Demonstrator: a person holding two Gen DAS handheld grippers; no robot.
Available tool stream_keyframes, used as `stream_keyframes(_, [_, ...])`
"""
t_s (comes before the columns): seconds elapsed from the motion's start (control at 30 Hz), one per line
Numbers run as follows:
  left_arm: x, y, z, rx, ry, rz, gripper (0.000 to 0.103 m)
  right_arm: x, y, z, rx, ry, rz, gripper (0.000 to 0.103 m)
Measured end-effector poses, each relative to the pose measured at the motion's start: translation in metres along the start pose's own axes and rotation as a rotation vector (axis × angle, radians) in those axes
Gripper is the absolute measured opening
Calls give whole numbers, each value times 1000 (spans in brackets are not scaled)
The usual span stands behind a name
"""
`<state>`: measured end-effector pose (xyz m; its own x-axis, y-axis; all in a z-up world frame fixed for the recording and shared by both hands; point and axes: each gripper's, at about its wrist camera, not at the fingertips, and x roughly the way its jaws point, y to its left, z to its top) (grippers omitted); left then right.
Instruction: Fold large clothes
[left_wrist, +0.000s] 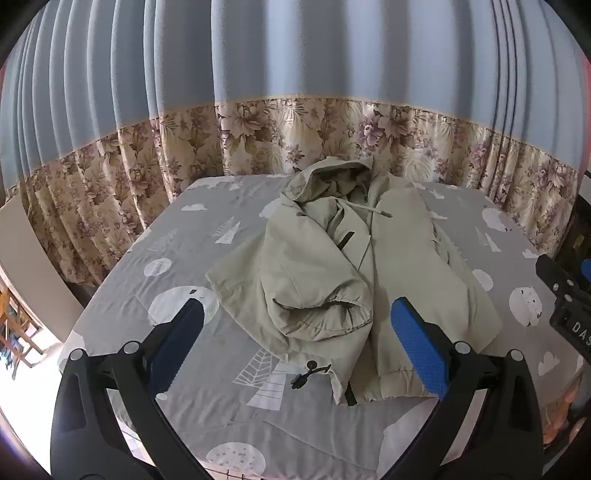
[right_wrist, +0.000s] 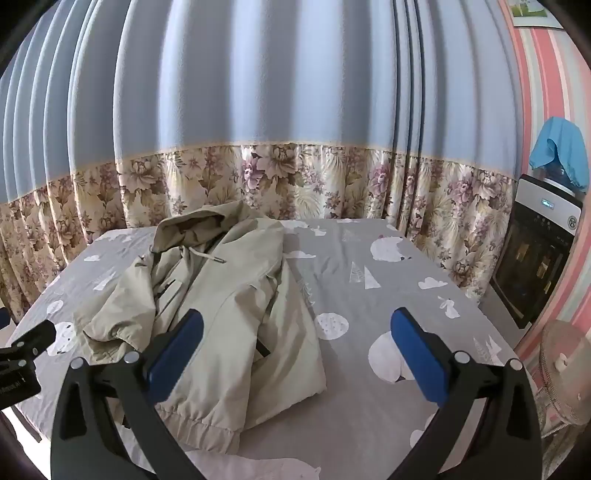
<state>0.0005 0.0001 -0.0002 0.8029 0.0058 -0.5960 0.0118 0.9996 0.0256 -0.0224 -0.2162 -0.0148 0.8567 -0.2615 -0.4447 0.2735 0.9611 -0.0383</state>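
A pale beige hooded jacket lies on the bed with its sleeves folded in over the body and its hood towards the curtain. It also shows in the right wrist view, left of centre. My left gripper is open and empty, held above the jacket's near hem. My right gripper is open and empty, held above the jacket's right edge and the sheet. The right gripper's body shows at the right edge of the left wrist view; the left gripper's body shows at the left edge of the right wrist view.
The bed has a grey sheet printed with white shapes. A blue and floral curtain hangs behind the bed. A water dispenser with a blue cloth on top and a fan stand on the right.
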Motion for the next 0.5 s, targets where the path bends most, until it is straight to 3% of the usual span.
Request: stream_keyframes(0.5, [2,2,0,-19,-37,21,100,-2,-10,11,13,-10,27,101])
